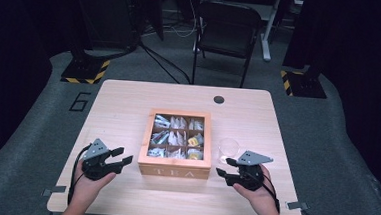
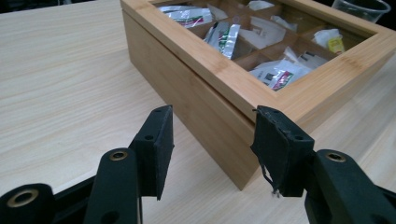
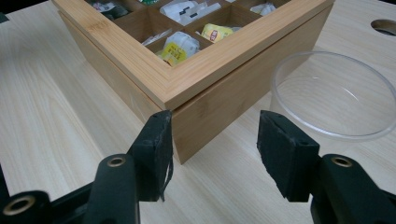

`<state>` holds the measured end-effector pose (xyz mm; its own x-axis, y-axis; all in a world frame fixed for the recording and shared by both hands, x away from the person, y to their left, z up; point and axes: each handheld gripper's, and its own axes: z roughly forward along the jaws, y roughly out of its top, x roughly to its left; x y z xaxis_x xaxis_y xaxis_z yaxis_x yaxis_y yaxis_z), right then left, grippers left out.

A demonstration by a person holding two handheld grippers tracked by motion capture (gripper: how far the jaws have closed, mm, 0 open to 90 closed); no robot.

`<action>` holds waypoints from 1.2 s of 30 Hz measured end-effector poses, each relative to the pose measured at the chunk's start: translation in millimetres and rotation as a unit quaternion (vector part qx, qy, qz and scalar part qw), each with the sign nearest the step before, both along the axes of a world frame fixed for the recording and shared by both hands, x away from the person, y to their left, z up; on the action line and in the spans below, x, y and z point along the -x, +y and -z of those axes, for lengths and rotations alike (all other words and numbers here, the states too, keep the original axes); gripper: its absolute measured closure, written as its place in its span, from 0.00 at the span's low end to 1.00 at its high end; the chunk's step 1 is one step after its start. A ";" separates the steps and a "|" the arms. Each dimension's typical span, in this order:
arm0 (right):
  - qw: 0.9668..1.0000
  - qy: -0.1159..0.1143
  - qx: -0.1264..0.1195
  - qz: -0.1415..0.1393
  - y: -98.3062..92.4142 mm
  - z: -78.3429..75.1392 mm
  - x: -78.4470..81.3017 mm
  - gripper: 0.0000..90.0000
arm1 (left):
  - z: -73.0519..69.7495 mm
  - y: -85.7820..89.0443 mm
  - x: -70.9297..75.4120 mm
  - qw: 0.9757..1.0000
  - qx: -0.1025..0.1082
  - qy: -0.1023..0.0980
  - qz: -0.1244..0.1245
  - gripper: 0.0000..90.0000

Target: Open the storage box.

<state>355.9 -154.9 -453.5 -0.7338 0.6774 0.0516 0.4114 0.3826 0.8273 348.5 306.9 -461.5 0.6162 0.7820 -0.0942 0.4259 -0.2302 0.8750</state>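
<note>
At the near edge of the table (image 1: 129,96), the left claw (image 1: 121,159) and right claw (image 1: 223,170) flank the tea box (image 1: 173,170), one at each front corner, both with jaws apart and nothing between the pads. In the left gripper view the left claw (image 2: 212,140) points at the box's near corner (image 2: 201,112), a clear gap showing on both sides; in the right gripper view the right claw (image 3: 215,140) faces the other corner (image 3: 187,98), again without contact. The box sits mid-table, lid closed, tea bags visible through its window. A clear cup (image 1: 228,147) stands just beside the box's right wall, close behind the right claw (image 3: 336,93). The likely trouble lies there: if the right claw swings in to the lid or wall, its outer jaw could clip the cup and tip it. A one-sided push from either claw could also skew the box across the smooth wood.
</note>
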 end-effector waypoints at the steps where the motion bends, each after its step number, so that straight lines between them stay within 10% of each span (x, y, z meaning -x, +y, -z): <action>1: 1.000 -0.002 -0.003 -0.001 0.2 0.1 0.1 0.50 | 0.3 -0.8 1.0 1.000 -0.002 -0.004 0.005 0.53; 16: 1.000 -0.013 -0.016 -0.019 7.7 7.2 1.8 0.50 | 9.1 -11.4 13.9 0.999 -0.001 -0.040 0.017 0.54; 36: 0.999 0.009 -0.007 -0.036 26.4 19.6 -4.9 0.66 | 15.6 -11.6 14.7 0.999 0.002 -0.034 0.031 0.57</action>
<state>360.8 -128.5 -473.2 -0.7790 0.6226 0.0741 0.3979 0.3996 0.8258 333.8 295.3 -477.1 0.6680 0.7422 -0.0542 0.3511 -0.2501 0.9023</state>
